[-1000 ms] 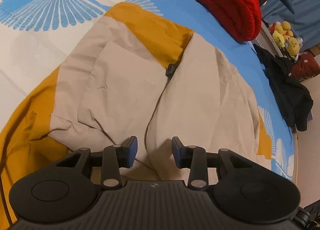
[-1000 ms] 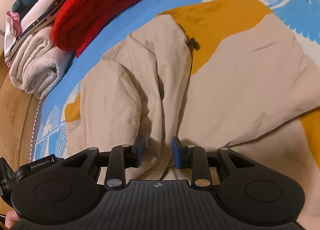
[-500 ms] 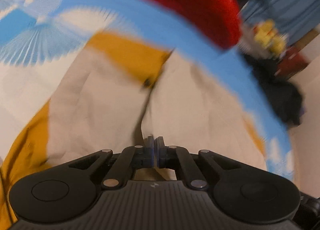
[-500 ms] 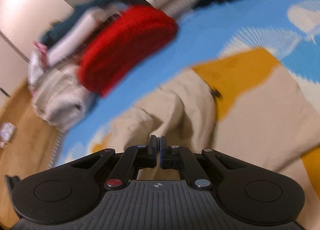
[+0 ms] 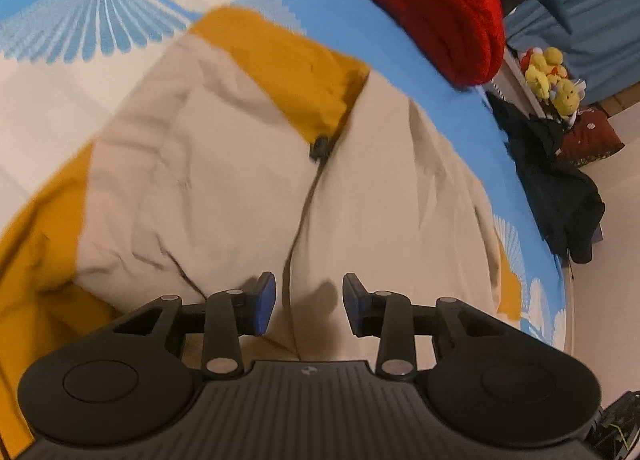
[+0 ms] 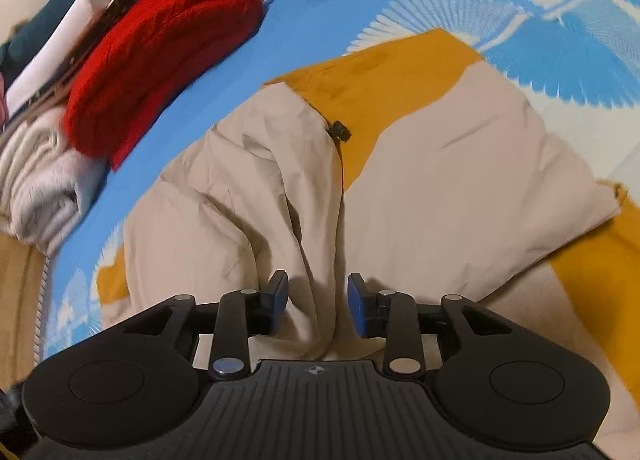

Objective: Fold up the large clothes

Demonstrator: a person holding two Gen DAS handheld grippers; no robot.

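Blue bedspread with white fan print (image 5: 328, 16) underneath everything. Both the left gripper (image 5: 308, 302) and right gripper (image 6: 317, 302) were pinched shut half a second back and have just reopened, partway apart, nothing clamped, hovering over one beige-and-mustard jacket (image 5: 224, 188) spread flat. One red knit (image 6: 160, 56) beyond; jacket's near hem hidden.

Jacket (image 5: 224, 180) lies spread on the bedspread (image 5: 360, 32); sweater (image 5: 432, 4) at one o'clock behind it, plush toys (image 5: 552, 76) farther right.
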